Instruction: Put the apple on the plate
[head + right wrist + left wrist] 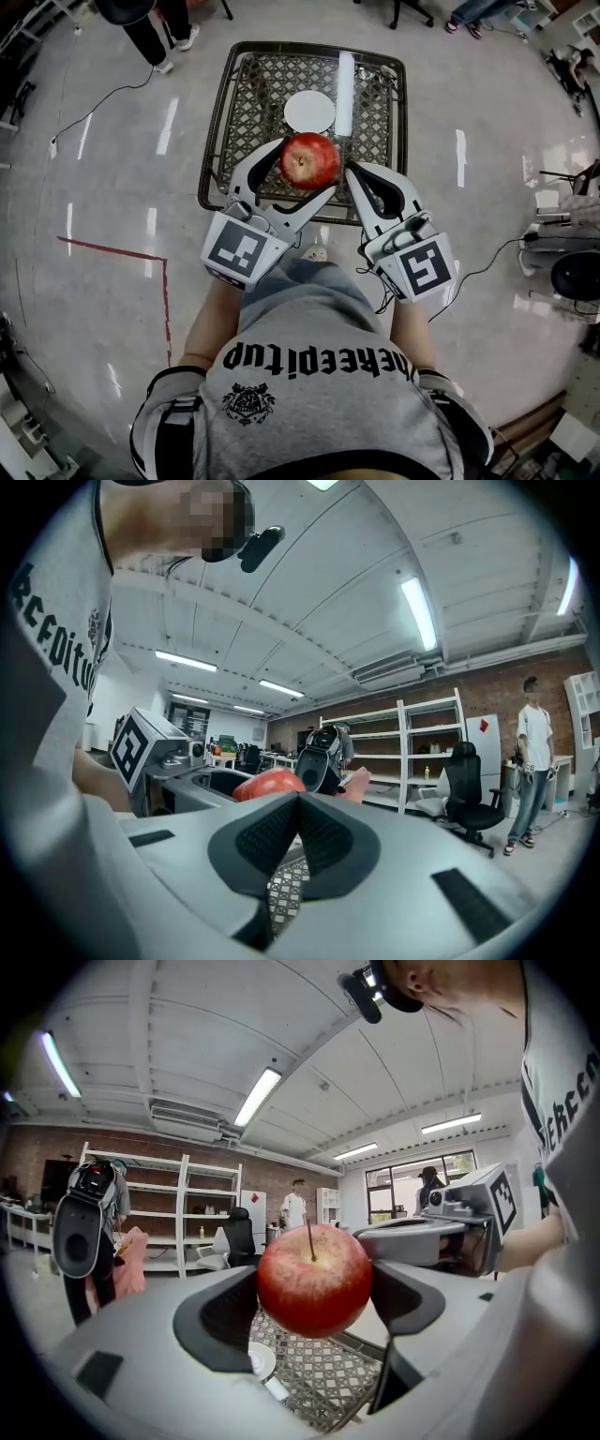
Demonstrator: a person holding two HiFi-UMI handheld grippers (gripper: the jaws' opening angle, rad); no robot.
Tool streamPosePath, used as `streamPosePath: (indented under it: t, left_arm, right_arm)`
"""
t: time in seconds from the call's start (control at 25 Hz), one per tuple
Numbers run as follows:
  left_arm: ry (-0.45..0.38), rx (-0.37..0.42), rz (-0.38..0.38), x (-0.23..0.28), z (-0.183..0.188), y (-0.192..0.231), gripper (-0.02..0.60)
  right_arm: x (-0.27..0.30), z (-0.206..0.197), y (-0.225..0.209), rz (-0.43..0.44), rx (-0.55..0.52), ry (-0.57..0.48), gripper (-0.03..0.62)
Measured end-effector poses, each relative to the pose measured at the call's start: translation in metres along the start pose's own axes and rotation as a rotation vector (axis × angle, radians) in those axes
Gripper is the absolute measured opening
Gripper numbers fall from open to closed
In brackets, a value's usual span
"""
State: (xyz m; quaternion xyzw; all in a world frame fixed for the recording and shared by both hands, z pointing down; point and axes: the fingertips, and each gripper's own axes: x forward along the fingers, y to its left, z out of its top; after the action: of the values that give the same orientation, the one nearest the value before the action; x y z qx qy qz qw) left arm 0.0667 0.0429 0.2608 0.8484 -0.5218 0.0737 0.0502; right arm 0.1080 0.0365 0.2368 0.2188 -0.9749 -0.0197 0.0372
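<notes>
Left gripper (302, 173) is clamped on the red apple (309, 160), as we see from the head view, one jaw on each side of the fruit. The apple is held in the air over the near part of the wire-mesh bench (234, 112). The white plate (309, 112) lies farther in on the mesh, apart from the apple, with a white oblong thing (345, 92) just beside it. The right gripper (359, 178) sits close to the right of the apple with its jaws pressed together on nothing. A person's legs (150, 33) show on the floor beyond the bench's far left corner. In the left gripper view we look straight at the apple (314, 1279), stem up, pinched between the two dark jaw pads. Under it we make out the mesh (328, 1382) and an edge of the plate (262, 1361). Open shelves (178, 1213) and an office chair (232, 1237) stand in the background. In the right gripper view the two pads (323, 832) meet with nothing between them. We see the top of the apple (267, 785) just past them, and a bit of mesh through the gap below.
</notes>
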Motion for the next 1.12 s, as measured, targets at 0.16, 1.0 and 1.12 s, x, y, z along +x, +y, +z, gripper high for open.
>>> streamPosePath:
  t: [0.16, 1.0, 1.12]
  left_arm:
    - [0.014, -0.016, 0.025, 0.005, -0.004, -0.001, 0.400]
    - [0.042, 0.046, 0.000, 0.044, -0.005, 0.019, 0.400]
    - [0.036, 0.068, -0.008, 0.047, -0.004, 0.025, 0.400]
  right_arm:
    - [-0.003, -0.003, -0.010, 0.009, 0.016, -0.015, 0.003]
    - [0.018, -0.013, -0.049, -0.021, 0.043, 0.001, 0.003]
    - [0.024, -0.014, -0.051, -0.027, 0.044, 0.007, 0.003]
